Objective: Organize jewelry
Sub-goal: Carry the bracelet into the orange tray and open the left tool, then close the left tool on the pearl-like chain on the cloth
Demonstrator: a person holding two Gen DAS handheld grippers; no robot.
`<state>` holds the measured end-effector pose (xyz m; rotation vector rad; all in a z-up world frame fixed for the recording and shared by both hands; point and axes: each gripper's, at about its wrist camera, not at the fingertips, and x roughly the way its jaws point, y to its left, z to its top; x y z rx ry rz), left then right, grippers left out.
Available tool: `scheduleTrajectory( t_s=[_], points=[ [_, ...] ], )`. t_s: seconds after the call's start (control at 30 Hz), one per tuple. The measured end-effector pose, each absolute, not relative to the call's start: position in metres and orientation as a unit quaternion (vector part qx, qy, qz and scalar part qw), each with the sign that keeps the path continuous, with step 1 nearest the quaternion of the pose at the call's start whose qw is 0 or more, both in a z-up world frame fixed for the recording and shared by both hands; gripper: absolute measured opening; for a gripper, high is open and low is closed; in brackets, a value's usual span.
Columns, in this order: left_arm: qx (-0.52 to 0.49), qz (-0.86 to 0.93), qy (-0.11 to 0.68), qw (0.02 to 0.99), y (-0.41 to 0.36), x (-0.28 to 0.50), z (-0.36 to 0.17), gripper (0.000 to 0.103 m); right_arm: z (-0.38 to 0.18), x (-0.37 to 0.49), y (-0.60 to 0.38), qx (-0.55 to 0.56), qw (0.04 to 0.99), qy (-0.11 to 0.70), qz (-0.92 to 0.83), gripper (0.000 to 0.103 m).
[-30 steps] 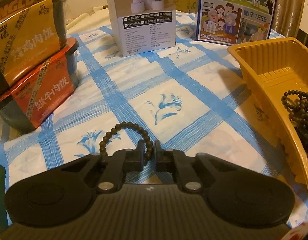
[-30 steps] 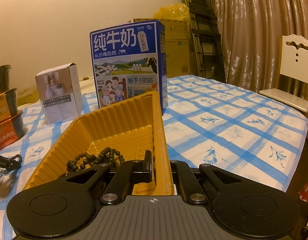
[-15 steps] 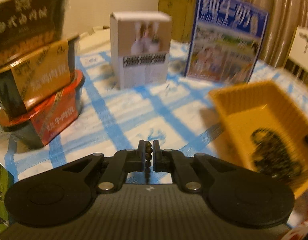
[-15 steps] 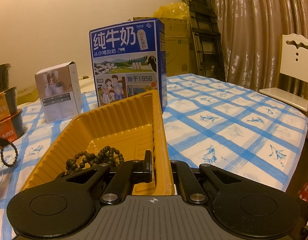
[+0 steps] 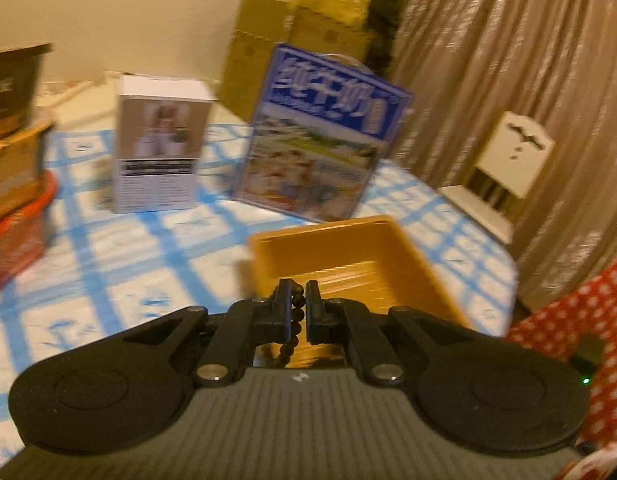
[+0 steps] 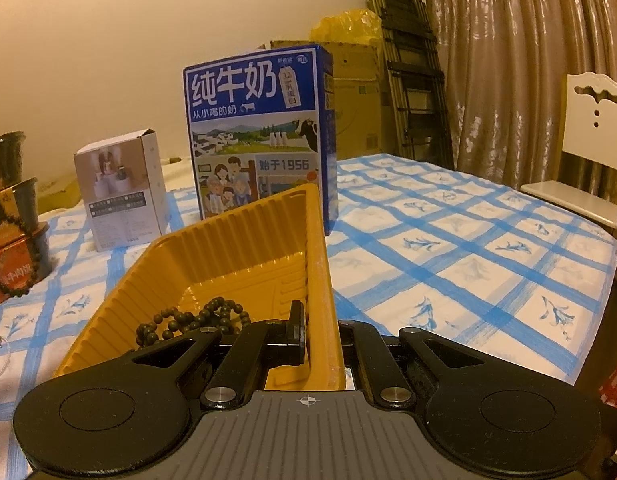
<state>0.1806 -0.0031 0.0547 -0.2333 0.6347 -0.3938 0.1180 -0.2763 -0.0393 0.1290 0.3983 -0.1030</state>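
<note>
Left gripper fingers clamped on bead bracelet, strand hanging below, yellow tray just ahead: likely carrying for drop-in. Right gripper fingers clamped on tray wall, steadying it. More beads inside tray, left of fingers.

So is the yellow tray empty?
No, a pile of dark beads already lies in the yellow tray, near the right tongs clamped on its wall.

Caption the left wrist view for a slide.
Left gripper shut on a dark bead bracelet, held above the yellow tray on the blue-checked tablecloth.
</note>
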Motion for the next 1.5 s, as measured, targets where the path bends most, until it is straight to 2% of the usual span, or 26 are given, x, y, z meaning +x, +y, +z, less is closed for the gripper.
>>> scheduleTrajectory(
  t_s=[0.27, 0.53, 0.7, 0.77, 0.97, 1.13, 1.5],
  points=[
    [-0.156, -0.274, 0.335, 0.888, -0.060, 0.180, 0.041, 0.005, -0.039, 0.117, -0.276, 0.064, 0.977, 0.196, -0.048, 0.005],
    [-0.195, -0.279, 0.362, 0.868, -0.092, 0.199, 0.014, 0.005, -0.038, 0.117, -0.274, 0.064, 0.977, 0.196, -0.047, 0.005],
    [-0.208, -0.273, 0.359, 0.868, -0.093, 0.208, 0.012, 0.009, -0.038, 0.117, -0.274, 0.064, 0.977, 0.196, -0.047, 0.005],
    [-0.209, -0.270, 0.355, 0.870, -0.091, 0.208, 0.015, 0.015, -0.038, 0.117, -0.274, 0.064, 0.977, 0.196, -0.047, 0.005],
    [-0.189, -0.236, 0.338, 0.891, -0.066, 0.201, 0.024, 0.018, -0.038, 0.117, -0.274, 0.064, 0.977, 0.196, -0.047, 0.005],
    [-0.134, -0.171, 0.327, 0.920, -0.030, 0.184, 0.026, 0.018, -0.038, 0.117, -0.274, 0.064, 0.977, 0.196, -0.047, 0.005],
    [-0.113, -0.032, 0.350, 0.929, 0.058, 0.136, -0.001, 0.018, -0.038, 0.117, -0.274, 0.064, 0.977, 0.196, -0.047, 0.005]
  ],
)
